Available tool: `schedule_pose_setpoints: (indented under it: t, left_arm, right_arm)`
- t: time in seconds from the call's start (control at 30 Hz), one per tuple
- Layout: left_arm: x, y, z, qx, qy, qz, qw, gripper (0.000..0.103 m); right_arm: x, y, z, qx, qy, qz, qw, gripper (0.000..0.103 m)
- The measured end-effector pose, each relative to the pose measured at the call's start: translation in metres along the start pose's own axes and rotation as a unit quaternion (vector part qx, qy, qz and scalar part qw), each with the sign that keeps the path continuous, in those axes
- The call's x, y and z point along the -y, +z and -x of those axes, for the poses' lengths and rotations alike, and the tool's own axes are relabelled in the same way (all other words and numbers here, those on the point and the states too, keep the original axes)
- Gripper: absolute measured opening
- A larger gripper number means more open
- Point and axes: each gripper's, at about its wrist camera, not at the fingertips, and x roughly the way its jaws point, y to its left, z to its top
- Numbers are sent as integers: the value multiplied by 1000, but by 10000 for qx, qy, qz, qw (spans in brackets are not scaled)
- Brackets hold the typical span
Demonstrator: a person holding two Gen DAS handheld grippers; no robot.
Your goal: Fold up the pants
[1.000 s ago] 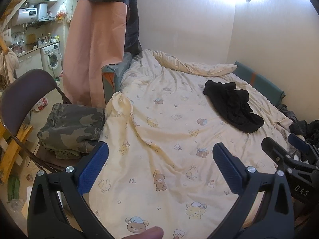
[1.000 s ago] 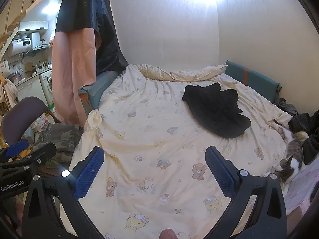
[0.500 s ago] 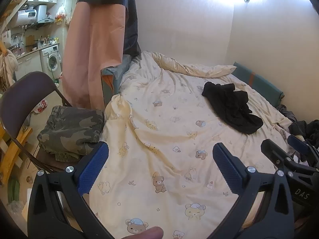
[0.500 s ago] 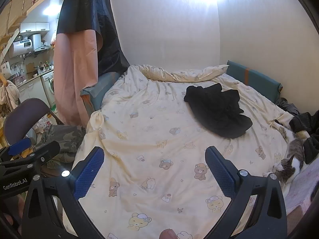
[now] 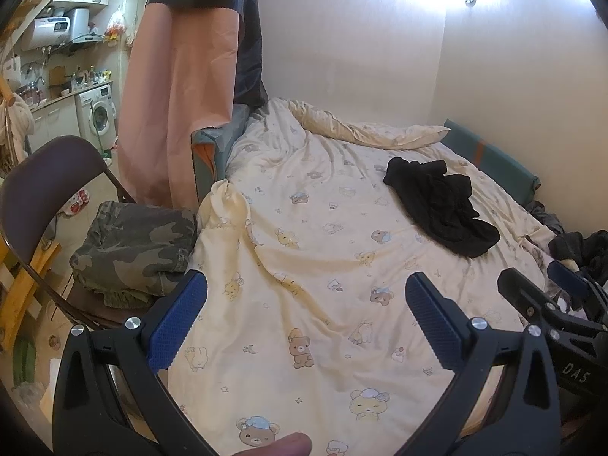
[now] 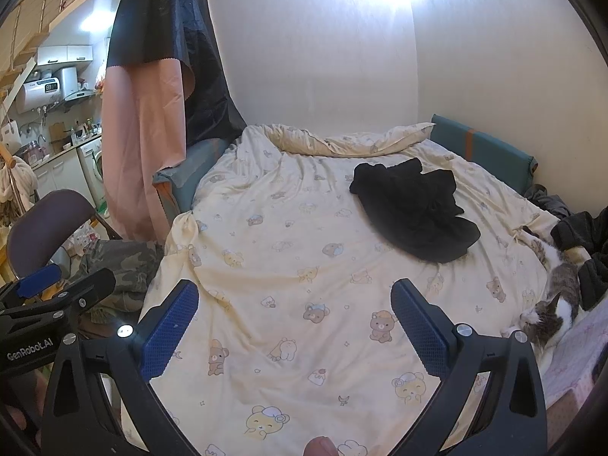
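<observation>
A crumpled pair of black pants (image 5: 440, 205) (image 6: 414, 209) lies on the far right part of the cream bear-print duvet (image 5: 311, 273) (image 6: 288, 266). My left gripper (image 5: 306, 321) hovers open over the near part of the bed, well short of the pants, with nothing between its blue pads. My right gripper (image 6: 294, 321) is also open and empty, above the bed's near edge. Each wrist view catches the other gripper at its side: the right gripper (image 5: 551, 304) and the left gripper (image 6: 57, 288).
A folded camouflage garment (image 5: 133, 243) rests on a dark chair (image 5: 41, 178) left of the bed. A cat (image 6: 551, 300) lies at the bed's right edge beside dark clothes (image 6: 585, 239). A pink and black curtain (image 5: 178, 87) hangs at the left. A fingertip (image 5: 281, 446) shows at the bottom.
Both grippers have risen and pulled back slightly, so the bed and pants sit a little lower and farther in view. Jaws stay open.
</observation>
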Motion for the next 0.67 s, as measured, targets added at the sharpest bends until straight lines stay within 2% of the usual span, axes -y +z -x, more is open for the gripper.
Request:
schedule_pose_setpoints:
  t: [0.67]
  left_arm:
    - [9, 0, 7, 39, 17, 200, 9998, 103]
  right_arm:
    - [-6, -4, 11, 51, -34, -62, 10000, 103]
